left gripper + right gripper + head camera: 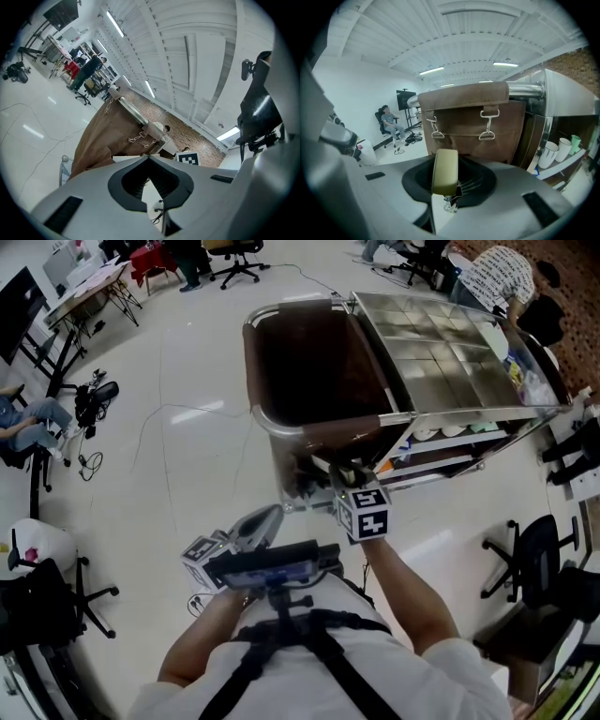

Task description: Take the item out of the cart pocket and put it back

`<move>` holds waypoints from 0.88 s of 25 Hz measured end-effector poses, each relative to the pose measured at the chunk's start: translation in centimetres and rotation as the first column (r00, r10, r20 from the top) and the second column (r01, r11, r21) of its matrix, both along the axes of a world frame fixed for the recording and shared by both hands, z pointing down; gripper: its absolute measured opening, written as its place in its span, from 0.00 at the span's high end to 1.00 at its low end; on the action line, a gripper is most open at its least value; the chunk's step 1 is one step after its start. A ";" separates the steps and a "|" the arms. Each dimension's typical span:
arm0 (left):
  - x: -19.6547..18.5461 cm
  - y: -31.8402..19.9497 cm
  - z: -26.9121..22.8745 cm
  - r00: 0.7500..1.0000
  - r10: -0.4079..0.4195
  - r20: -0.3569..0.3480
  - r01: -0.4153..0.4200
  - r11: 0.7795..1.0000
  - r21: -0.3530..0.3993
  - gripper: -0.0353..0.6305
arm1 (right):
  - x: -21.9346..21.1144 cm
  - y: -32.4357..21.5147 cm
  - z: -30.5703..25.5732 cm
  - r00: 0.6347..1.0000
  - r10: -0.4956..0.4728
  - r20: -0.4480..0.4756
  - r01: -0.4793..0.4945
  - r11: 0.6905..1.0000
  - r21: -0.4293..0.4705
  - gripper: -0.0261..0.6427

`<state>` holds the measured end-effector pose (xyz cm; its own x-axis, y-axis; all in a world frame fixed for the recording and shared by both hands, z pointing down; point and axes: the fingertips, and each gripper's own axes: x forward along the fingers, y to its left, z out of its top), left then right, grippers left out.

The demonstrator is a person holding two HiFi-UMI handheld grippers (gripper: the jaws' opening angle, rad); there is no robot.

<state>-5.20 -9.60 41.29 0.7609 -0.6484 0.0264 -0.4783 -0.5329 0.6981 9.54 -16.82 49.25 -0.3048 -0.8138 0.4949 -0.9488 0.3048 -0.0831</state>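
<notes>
R gripper [446,165] fingers tight on olive item [445,177] near brown cart bag [464,123]; L gripper [149,159] fingers together, empty

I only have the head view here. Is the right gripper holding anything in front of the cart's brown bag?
Observer: Yes. The right gripper is clamped on a flat beige item, upright between its jaws.
Operator: And the left gripper?
Observer: The left gripper is closed with nothing in it.
Operator: What faces the right one?
Observer: The brown bag, with two metal clips hanging on its front.
</notes>
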 end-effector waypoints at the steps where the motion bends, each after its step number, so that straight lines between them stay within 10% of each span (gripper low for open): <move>1: 0.1 0.0 0.0 1.000 0.000 0.000 0.000 1.000 -0.001 0.96 | 0.1 0.1 -0.1 1.000 0.001 0.003 -0.001 1.000 0.003 0.85; 22: 0.7 0.3 0.0 1.000 0.026 0.013 -0.026 1.000 -0.009 0.96 | 1.5 2.2 -3.8 0.998 0.013 0.062 -0.017 0.998 0.066 0.85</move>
<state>-4.47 -9.27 41.25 0.7772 -0.6279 0.0418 -0.4732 -0.5393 0.6966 11.01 -14.59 45.49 -0.3205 -0.8490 0.4201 -0.9470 0.2975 -0.1213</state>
